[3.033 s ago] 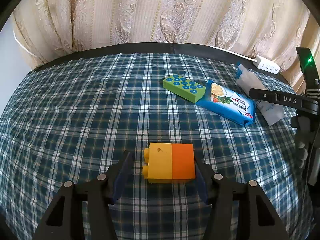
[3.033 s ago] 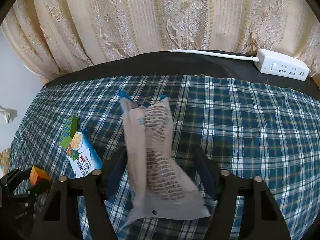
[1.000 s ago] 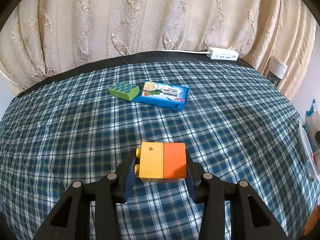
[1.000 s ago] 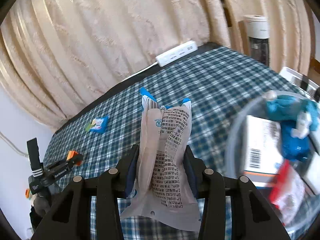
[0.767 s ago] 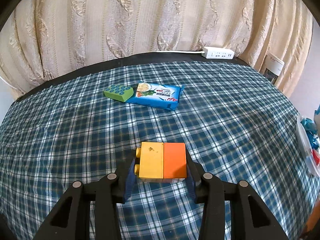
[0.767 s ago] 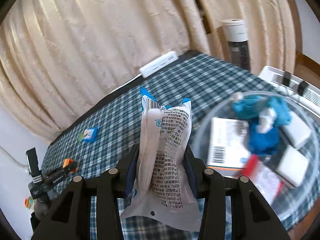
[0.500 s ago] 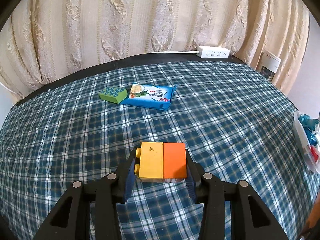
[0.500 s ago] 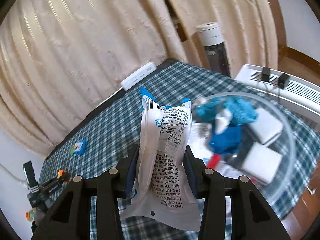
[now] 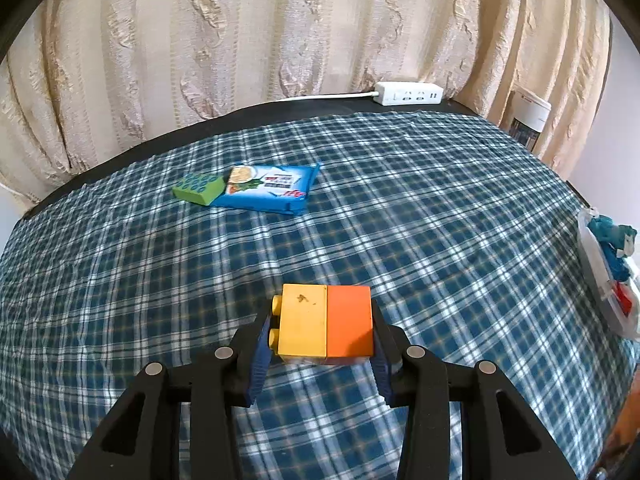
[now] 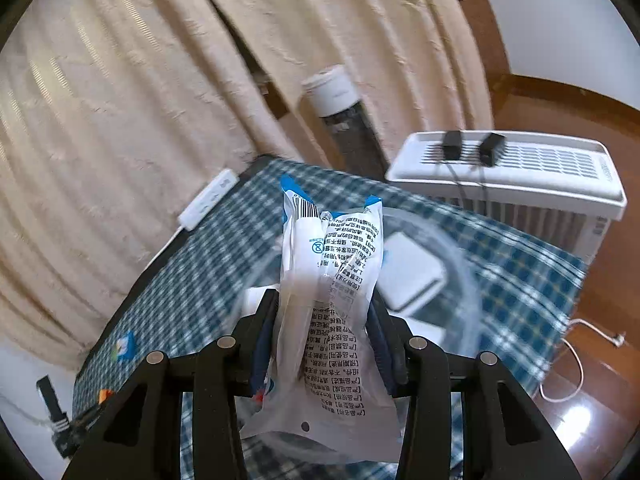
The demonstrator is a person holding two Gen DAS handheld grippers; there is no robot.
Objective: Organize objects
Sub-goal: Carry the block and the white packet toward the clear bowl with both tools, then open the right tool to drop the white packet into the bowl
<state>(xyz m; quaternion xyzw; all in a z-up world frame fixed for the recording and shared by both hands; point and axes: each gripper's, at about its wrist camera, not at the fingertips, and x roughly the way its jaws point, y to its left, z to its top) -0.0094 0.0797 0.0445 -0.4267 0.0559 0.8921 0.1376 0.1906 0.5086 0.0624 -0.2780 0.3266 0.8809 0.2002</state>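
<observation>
The right gripper (image 10: 324, 340) is clenched on a white plastic packet (image 10: 332, 304), holding it upright above a clear round bowl (image 10: 460, 280) at the table's corner, where white boxes (image 10: 408, 272) already lie. To do this well, I'd centre the packet over the bowl's middle, lower it until its bottom edge is inside the rim, then let go so it doesn't catch the rim and flop out. The left gripper (image 9: 320, 344) grips a yellow-and-orange toy block (image 9: 326, 322) above the checked tablecloth (image 9: 400, 220), well apart from the bowl; it should wait its turn. A green block (image 9: 198, 188) and a blue snack packet (image 9: 268, 188), touching each other, lie far back.
</observation>
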